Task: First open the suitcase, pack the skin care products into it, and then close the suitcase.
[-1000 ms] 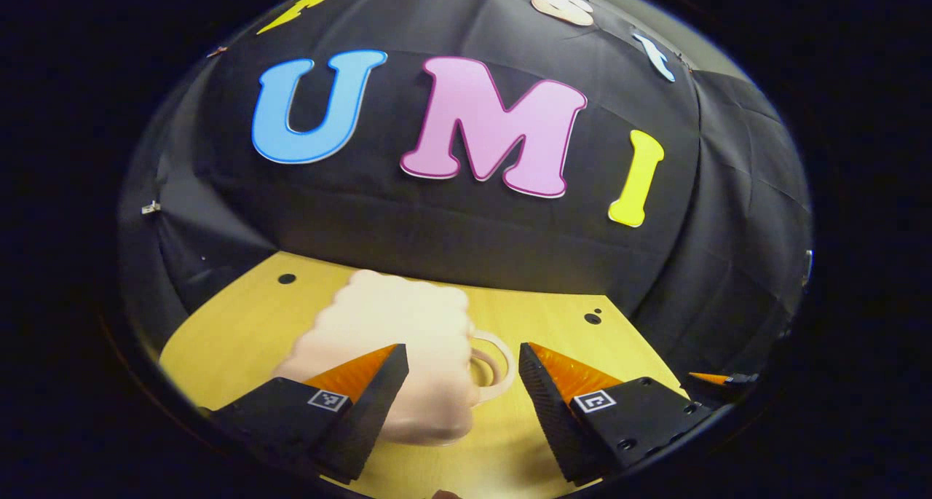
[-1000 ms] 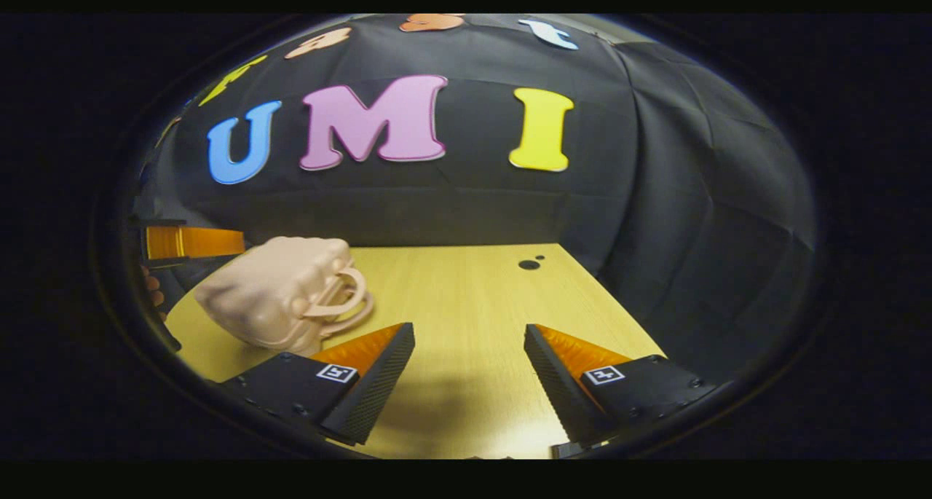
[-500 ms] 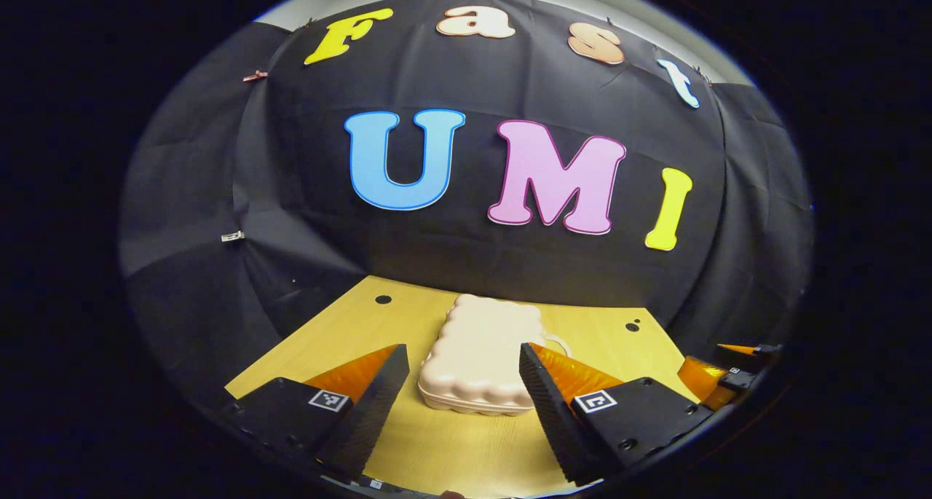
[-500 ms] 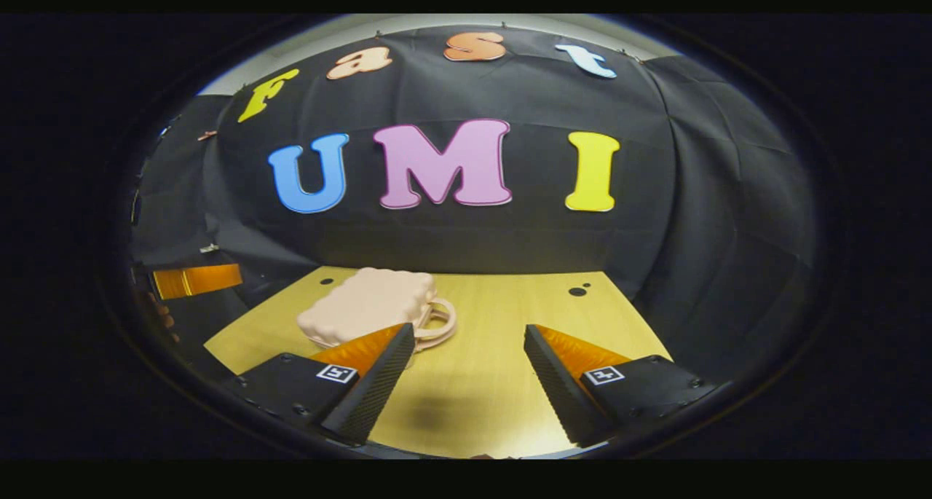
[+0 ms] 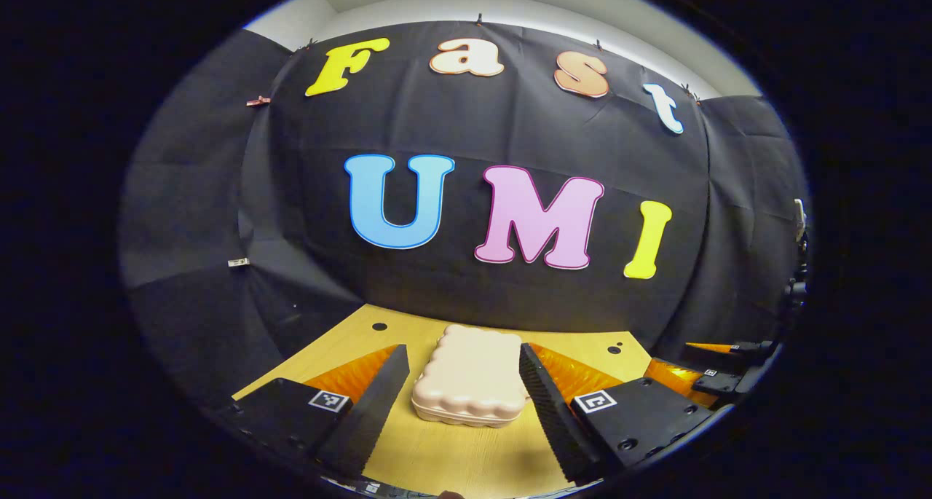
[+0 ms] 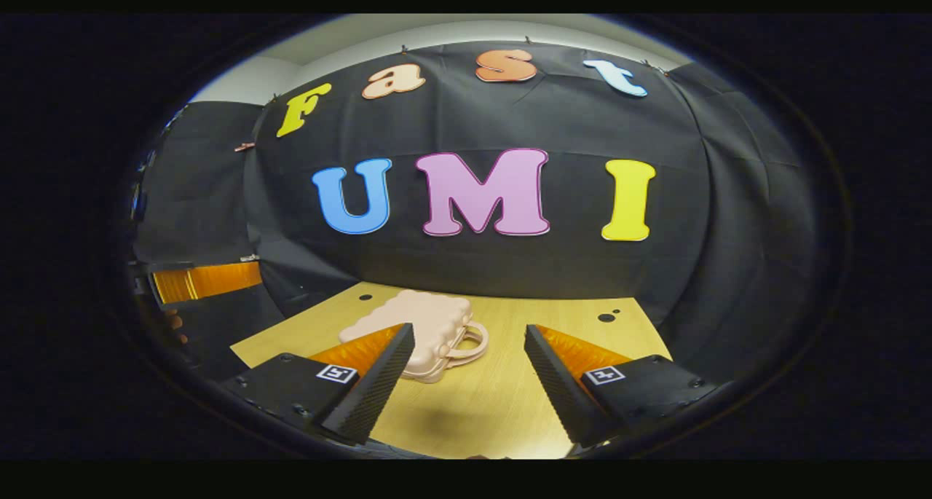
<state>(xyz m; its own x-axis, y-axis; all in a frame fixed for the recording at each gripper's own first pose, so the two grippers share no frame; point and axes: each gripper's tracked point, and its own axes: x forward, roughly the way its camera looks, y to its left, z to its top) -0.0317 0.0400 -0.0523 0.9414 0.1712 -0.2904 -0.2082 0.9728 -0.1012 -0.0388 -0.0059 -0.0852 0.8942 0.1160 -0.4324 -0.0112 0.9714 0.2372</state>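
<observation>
A small pale pink suitcase [image 5: 470, 382] lies flat and closed on the wooden table [image 5: 451, 455], its scalloped lid up. In the right gripper view the suitcase [image 6: 422, 324] shows its two loop handles [image 6: 470, 339] pointing right. My left gripper [image 5: 460, 393] is open, held back from the table, with the suitcase seen between its fingers farther off. My right gripper [image 6: 466, 371] is open with nothing in it, right of the suitcase. The left gripper's orange finger [image 6: 207, 280] appears at the left edge of the right gripper view, and the right gripper [image 5: 710, 371] at the lower right of the left gripper view.
The table [image 6: 510, 404] has small dark holes near its back corners [image 5: 379, 326] [image 6: 606, 317]. Black cloth walls stand close behind and on both sides. A person's fingers [image 6: 175, 324] show at the far left edge of the right gripper view.
Both grippers have pulled back and tilted up, so the suitcase looks smaller and farther. The suitcase, tilted a second ago, now lies flat on the table.
</observation>
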